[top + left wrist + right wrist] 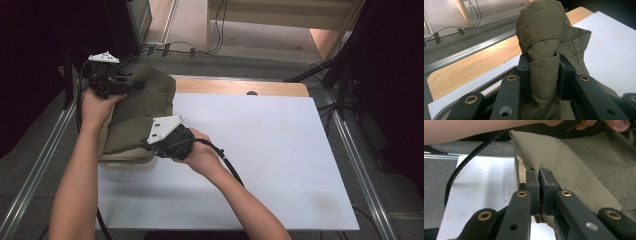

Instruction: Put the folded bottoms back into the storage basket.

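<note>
Left tool clamped on bunched cloth; right tool pinched on thin cloth edge. Cloth held at desk left edge. Risk judged: thin edge could be pulled free by uneven tension, cloth dropped off desk.

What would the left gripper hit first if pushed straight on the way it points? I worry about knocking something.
Likely only the olive cloth bunched between the left gripper jaws. Beyond it lies the white board; depth is hard to judge.
</note>
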Tool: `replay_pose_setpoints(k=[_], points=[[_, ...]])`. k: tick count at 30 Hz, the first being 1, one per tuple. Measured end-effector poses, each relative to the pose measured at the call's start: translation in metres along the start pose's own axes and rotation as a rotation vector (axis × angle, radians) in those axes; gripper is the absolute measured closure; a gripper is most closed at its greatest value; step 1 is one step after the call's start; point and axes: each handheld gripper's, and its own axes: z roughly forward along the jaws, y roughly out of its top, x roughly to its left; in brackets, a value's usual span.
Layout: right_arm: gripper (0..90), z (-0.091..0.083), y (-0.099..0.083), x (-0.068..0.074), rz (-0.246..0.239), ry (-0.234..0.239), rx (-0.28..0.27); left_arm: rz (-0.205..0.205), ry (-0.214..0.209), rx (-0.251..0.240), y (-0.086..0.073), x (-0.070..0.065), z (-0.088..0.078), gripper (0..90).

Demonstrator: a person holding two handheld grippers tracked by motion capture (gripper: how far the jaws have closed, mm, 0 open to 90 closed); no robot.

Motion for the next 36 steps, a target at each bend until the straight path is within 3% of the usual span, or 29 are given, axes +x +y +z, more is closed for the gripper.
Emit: replay_pose_setpoints(k=[9, 25, 36], points=[[84.2, 0.012, 0.008, -0.001, -0.003, 0.010, 0.012, 0.008, 0.011, -0.006, -0.003, 0.008, -0.002, 71.1], [84.1, 0.034, 0.017, -0.004, -0.009, 0.023, 0.034, -0.016, 0.013, -0.033, -0.011, 0.025, -0.005, 71.1], [84.1, 0.045, 0.021, -0.006, -0.008, 0.025, 0.052, -0.018, 0.009, -0.025, -0.014, 0.033, -0.003, 71.0]])
